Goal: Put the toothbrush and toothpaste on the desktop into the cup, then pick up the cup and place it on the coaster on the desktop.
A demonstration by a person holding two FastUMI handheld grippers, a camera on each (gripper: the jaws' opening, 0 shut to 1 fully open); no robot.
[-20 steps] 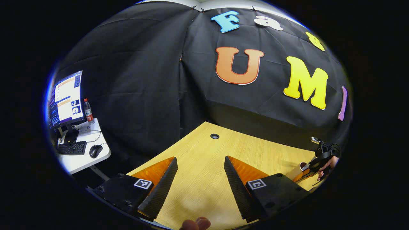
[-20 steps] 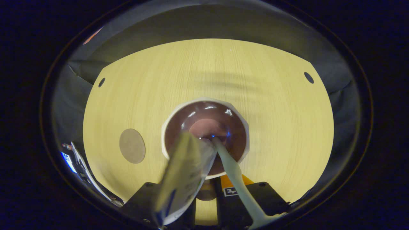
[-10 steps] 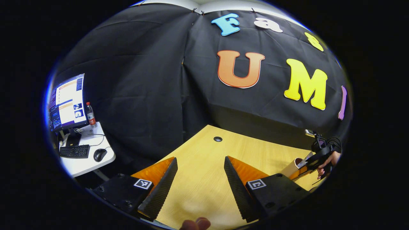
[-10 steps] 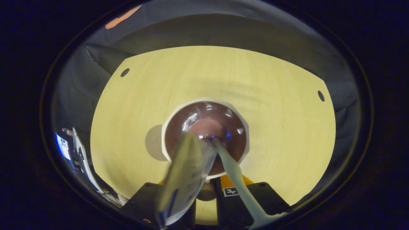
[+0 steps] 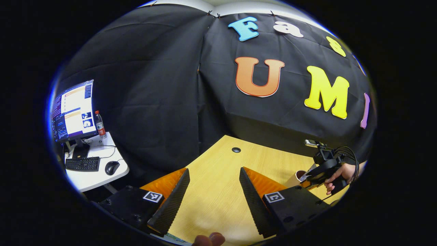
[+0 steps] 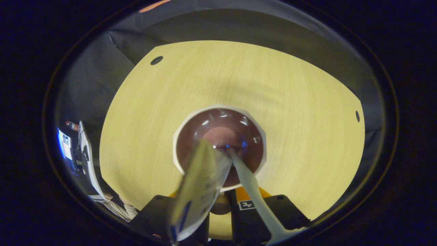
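in the left gripper view the left gripper (image 5: 213, 191) has its jaws spread wide with nothing between them, bare desk (image 5: 218, 171) showing in the gap. a fingertip (image 5: 211, 239) pokes in at the bottom edge below the jaws. ahead of the jaws and a little right is a round hole (image 5: 236, 149) in the desk. far to the right of the jaws the right gripper (image 5: 312, 177), held by a hand (image 5: 338, 174), is at the rim of the cup (image 5: 297, 177). well to the left of the jaws stands a side table (image 5: 92, 171) with a monitor (image 5: 72, 111), a bottle (image 5: 99, 124), a keyboard (image 5: 82, 164) and a mouse (image 5: 112, 167). in the right gripper view the camera looks straight down into the cup (image 6: 219, 143), right ahead of the jaws; its near wall sits between the narrowly set fingers, one inside and one outside, pinching it. the toothpaste (image 6: 198, 194) leans out of the cup over the left finger, and the toothbrush (image 6: 254, 194) leans out over the right finger, its end down on the cup's floor. whether the cup's base touches the desk cannot be told.
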